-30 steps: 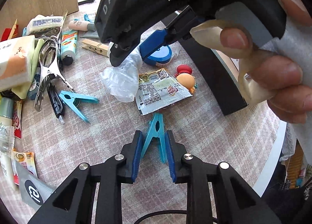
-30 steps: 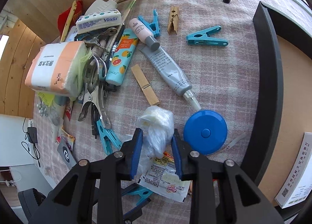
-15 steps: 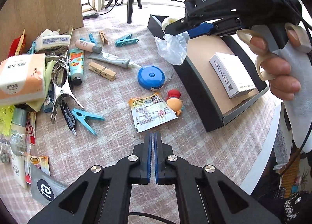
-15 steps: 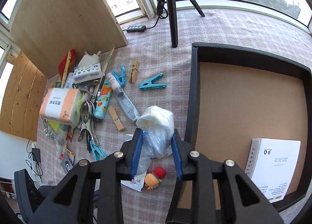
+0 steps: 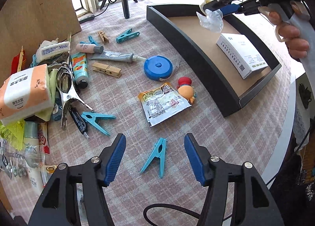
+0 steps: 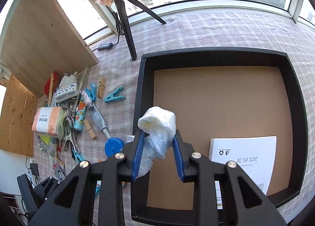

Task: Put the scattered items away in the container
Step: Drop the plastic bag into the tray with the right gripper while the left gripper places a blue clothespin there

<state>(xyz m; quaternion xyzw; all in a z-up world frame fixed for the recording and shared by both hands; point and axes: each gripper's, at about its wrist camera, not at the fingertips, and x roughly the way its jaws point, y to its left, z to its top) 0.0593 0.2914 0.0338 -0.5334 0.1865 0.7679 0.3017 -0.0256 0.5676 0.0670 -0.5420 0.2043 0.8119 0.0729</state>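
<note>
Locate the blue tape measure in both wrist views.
Left wrist: tape measure sits centre, on the cloth, left of the black tray, above the snack packet.
Right wrist: tape measure lies low left, partly hidden behind the right gripper.
Shared landmark: the grey tube, its nozzle pointing at the tape measure.

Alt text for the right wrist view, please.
The right gripper holds a crumpled plastic bag over the left wall of the black tray, which holds a white box. Clutter lies on the checked cloth to the left.
</note>
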